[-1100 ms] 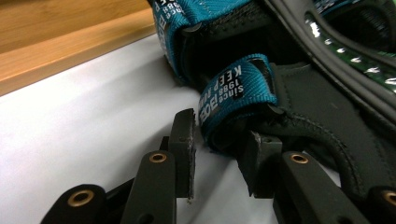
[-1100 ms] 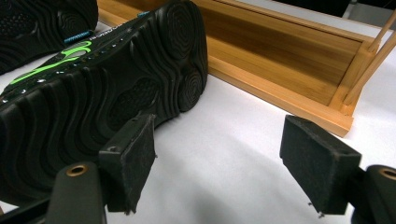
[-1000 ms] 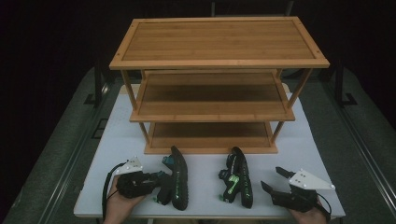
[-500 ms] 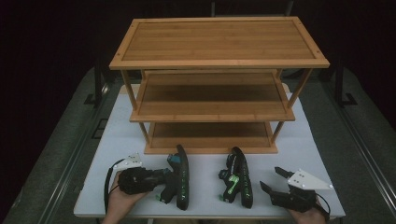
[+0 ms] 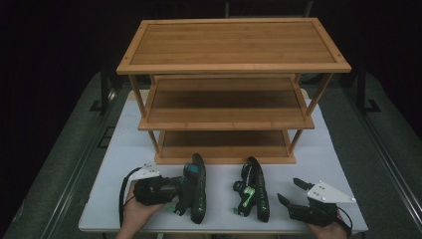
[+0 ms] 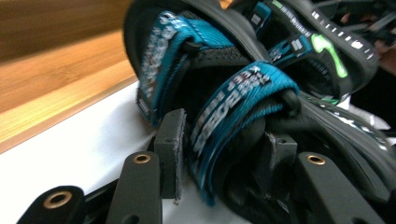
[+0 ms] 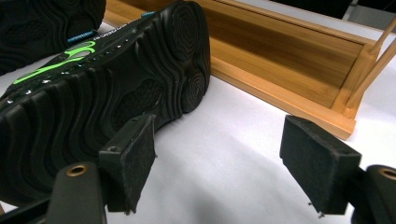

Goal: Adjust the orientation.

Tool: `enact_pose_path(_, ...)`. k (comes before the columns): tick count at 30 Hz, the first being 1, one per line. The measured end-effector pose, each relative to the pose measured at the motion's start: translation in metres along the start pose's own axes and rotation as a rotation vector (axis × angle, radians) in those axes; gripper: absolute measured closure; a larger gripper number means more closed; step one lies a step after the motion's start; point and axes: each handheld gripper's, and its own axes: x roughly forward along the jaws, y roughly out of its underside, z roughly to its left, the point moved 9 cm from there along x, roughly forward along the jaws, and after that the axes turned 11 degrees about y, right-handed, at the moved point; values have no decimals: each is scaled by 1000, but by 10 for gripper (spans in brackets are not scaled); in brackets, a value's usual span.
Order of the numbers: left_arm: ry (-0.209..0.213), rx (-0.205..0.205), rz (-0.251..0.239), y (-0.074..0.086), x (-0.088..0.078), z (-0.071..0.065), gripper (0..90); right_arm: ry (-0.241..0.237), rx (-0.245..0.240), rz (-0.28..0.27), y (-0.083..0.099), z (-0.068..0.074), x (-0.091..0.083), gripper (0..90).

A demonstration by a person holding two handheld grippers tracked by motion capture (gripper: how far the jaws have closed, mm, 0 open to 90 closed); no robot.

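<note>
Two black sandals with teal straps and green marks lie on the white table in front of a wooden shelf. The left sandal rests on its edge. My left gripper reaches into it from the left. In the left gripper view its jaws have just been opening, and they stand on either side of a teal strap without clamping it. The right sandal shows its ribbed sole to my right gripper. That gripper is open, just right of the sandal, with nothing between its pads.
The three-tier bamboo shelf stands at the back of the table with all its boards bare. Its bottom board lies close behind the sandals. Dark floor surrounds the table. A hand holds each gripper at the front edge.
The left gripper has edged right into the left sandal, which has tipped further onto its edge. The right gripper and the right sandal have stayed put.
</note>
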Motion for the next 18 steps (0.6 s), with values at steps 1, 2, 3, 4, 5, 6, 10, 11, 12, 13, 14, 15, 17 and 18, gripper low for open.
enact_pose_path(1,-6,4,9,1,3,0,585,0,0,0,0,0,0,259)
enact_pose_path(2,-7,6,13,1,7,0,586,2,-2,-3,0,-1,0,259)
enact_pose_path(3,-7,6,13,1,7,0,594,2,-4,-6,0,-1,-1,259)
enact_pose_path(4,-13,19,-1,-2,6,-1,609,3,-3,-6,0,-1,-1,259)
enact_pose_path(5,-13,19,-1,-2,6,-1,621,2,3,-4,0,-1,-1,259)
enact_pose_path(6,19,20,-27,-7,5,-6,623,1,4,-5,0,-1,-1,259)
enact_pose_path(10,37,37,-53,-14,6,-10,628,0,3,-2,0,-1,0,259)
enact_pose_path(11,30,36,-47,-15,10,-9,611,1,-4,-8,-1,-1,-1,259)
enact_pose_path(12,29,34,-44,-14,13,-9,602,0,-4,-5,0,0,-1,259)
enact_pose_path(13,26,35,-42,-14,16,-10,596,0,-5,-5,0,0,-1,259)
enact_pose_path(14,26,35,-42,-14,16,-10,590,0,-5,-5,0,0,-1,259)
enact_pose_path(15,20,35,-35,-14,18,-10,578,1,-2,-6,0,0,-2,259)
enact_pose_path(17,16,40,-33,-15,25,-11,529,1,5,-8,-1,-1,-2,259)
enact_pose_path(18,22,40,-34,-15,27,-12,524,2,4,-11,-1,-1,-2,259)
